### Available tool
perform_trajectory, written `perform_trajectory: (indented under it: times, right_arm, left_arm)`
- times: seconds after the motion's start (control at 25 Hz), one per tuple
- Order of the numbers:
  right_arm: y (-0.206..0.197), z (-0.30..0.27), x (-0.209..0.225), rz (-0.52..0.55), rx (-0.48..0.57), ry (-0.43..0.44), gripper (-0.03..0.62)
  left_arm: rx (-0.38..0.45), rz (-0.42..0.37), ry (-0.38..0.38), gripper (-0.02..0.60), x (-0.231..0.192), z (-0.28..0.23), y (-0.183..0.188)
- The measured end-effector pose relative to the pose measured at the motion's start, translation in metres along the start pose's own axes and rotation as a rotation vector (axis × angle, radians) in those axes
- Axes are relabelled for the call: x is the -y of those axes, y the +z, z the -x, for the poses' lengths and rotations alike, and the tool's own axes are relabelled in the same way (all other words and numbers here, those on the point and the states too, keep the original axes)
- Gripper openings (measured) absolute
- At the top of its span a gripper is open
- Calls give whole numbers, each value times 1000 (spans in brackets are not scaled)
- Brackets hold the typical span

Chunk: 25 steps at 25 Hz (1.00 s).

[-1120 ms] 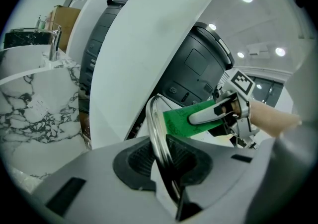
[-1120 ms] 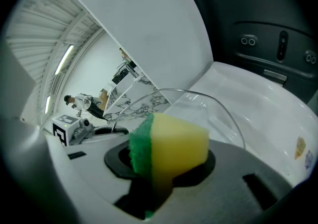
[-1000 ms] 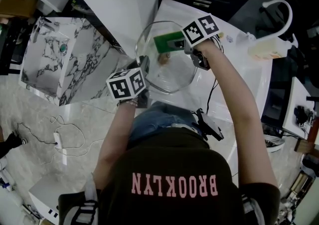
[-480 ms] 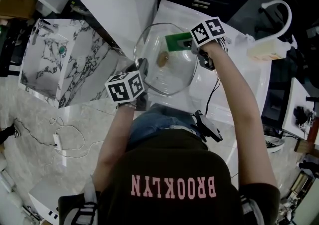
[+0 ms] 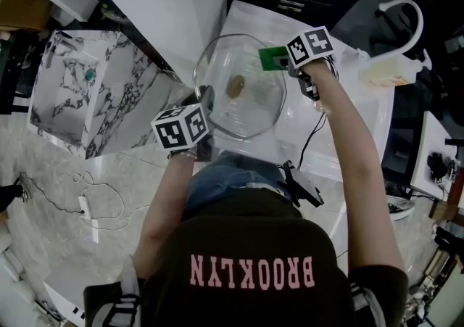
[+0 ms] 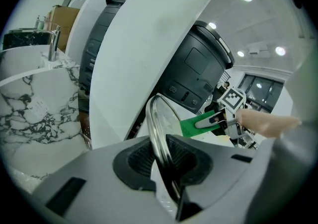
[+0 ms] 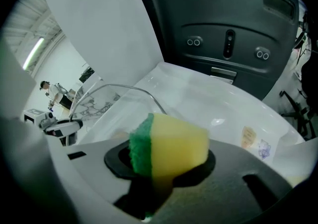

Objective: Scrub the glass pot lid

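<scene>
A round glass pot lid [image 5: 241,86] with a metal rim and a brown knob is held up over the white counter. My left gripper [image 5: 205,99] is shut on its near rim; in the left gripper view the rim [image 6: 160,141] runs edge-on between the jaws. My right gripper [image 5: 284,62] is shut on a yellow sponge with a green scouring face [image 7: 166,144]. The sponge [image 5: 272,58] sits at the lid's far right edge. In the left gripper view the green sponge [image 6: 196,123] shows beyond the lid.
A white counter [image 5: 348,115] lies under the lid, with a dark appliance [image 7: 228,24] behind it. A marble-patterned basin [image 5: 87,90] stands at the left. A white faucet [image 5: 406,17] and a soap bottle [image 5: 391,68] are at the right. Cables trail on the floor.
My right gripper has carried the sponge rightward across the lid, from near the knob to the far right edge. The left gripper and lid stayed about where they were.
</scene>
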State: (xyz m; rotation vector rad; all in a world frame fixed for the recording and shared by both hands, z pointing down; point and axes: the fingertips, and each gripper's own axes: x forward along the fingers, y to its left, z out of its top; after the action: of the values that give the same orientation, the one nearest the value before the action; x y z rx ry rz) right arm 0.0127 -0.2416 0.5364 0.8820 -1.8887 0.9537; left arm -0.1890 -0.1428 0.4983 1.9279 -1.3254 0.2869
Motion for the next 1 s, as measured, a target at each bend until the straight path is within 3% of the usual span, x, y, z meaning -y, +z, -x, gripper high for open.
perform_trajectory:
  times: [0.2,0.4,0.72,1.0]
  right_arm:
    - [-2,3,11,37,1,-52,129]
    - [1,11,-1,190,-6,-126,129]
    - [28,37,-86,202,144,120,129]
    - [37,24,-169,410,137,235,128]
  left_arm:
    - [2,2,2,51,0,-1,1]
    - [2,0,7,51,-2,0,-2]
    - [10,14,7,51,-6,2,0]
    - [11,9,17,49,-7,2,0]
